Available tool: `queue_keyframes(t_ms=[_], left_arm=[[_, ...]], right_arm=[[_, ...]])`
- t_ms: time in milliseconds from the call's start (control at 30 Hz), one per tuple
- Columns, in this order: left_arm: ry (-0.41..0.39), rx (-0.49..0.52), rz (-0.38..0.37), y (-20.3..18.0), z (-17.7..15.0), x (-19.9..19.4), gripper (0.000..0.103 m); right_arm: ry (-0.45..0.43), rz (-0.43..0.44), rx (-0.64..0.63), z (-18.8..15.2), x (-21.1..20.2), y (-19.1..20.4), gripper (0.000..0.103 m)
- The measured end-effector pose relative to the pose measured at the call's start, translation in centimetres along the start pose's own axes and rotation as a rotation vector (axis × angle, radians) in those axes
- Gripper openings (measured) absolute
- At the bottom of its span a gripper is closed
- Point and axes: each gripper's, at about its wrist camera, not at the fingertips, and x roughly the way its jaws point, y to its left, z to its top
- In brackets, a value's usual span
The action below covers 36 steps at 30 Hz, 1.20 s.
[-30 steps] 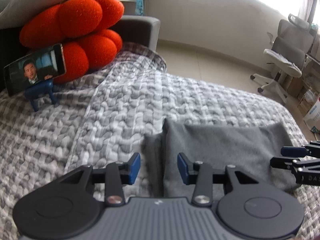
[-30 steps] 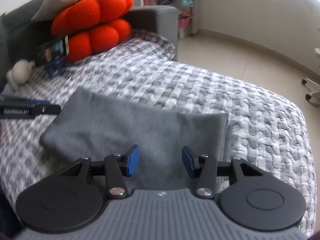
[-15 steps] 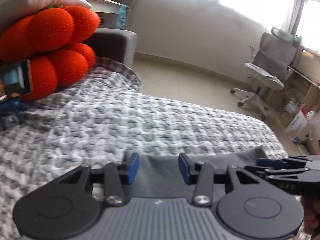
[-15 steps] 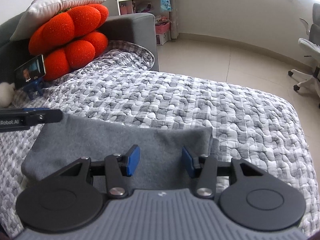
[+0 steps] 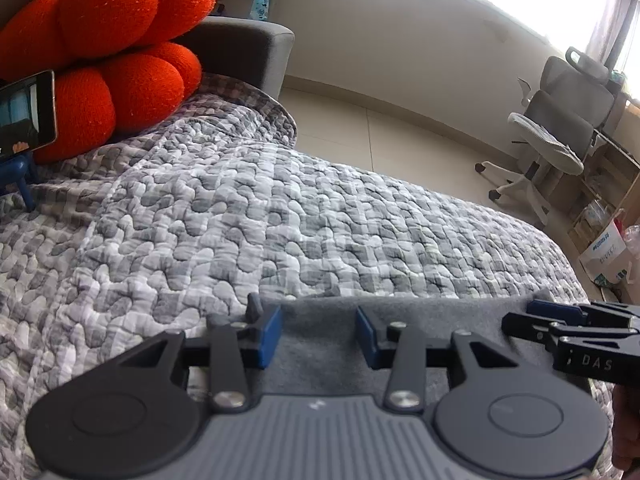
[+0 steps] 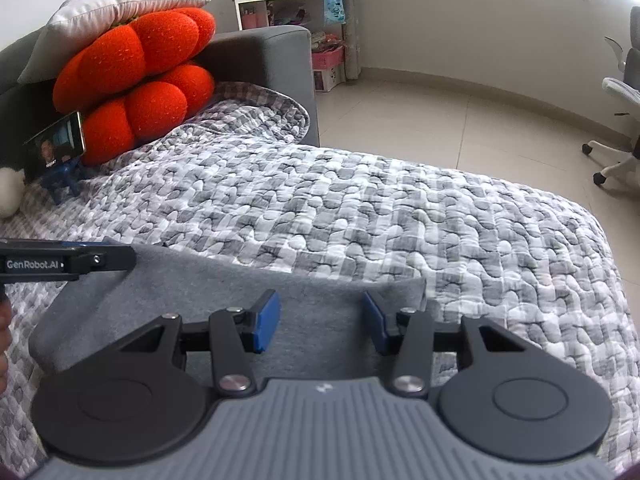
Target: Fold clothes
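A grey folded garment (image 5: 440,314) lies flat on the quilted bed. My left gripper (image 5: 318,334) hovers over its left part; its jaws are closing, with only the cloth's surface showing beneath the gap and nothing pinched. In the right wrist view the same garment (image 6: 200,292) spreads under my right gripper (image 6: 320,320), which is open over the right part near the far right corner. The right gripper (image 5: 560,330) also shows at the right edge of the left wrist view. The left gripper (image 6: 80,260) shows at the left of the right wrist view.
A grey-and-white quilt (image 6: 400,216) covers the bed. Orange cushions (image 6: 136,80) and a phone on a blue stand (image 6: 56,148) sit at the far left by a grey headboard (image 6: 264,64). An office chair (image 5: 560,136) stands on the tiled floor to the right.
Both grippers have moved forward over the garment, so its far edge now sits low in each view, just beyond the fingertips. The garment itself lies as before.
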Motion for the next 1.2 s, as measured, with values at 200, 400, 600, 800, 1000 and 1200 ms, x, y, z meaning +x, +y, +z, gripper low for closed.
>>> queue_keyframes(t_ms=[200,400,600,800,1000,1200], left_arm=[[0.001,-0.005,0.015,0.8,0.5,0.4,0.041],[0.000,0.004,0.018,0.8,0.5,0.6,0.041],[-0.001,0.015,0.027,0.4,0.5,0.5,0.041],[0.000,-0.001,0.018,0.7,0.6,0.5,0.041],[0.004,0.013,0.023,0.6,0.5,0.6,0.041],[0.007,0.010,0.024,0.8,0.6,0.7,0.041]], right_arm=[[0.010,-0.022,0.002,0.0,0.1,-0.1,0.046],[0.018,-0.044,0.004,0.0,0.1,-0.2,0.046],[-0.040,-0.031,-0.017,0.3,-0.4,1.0,0.046],[-0.072,0.016,-0.050,0.5,0.2,3.0,0.046],[0.009,-0.004,-0.084,0.3,2.5,4.2,0.046],[0.000,-0.015,-0.085,0.5,2.7,4.3,0.046]])
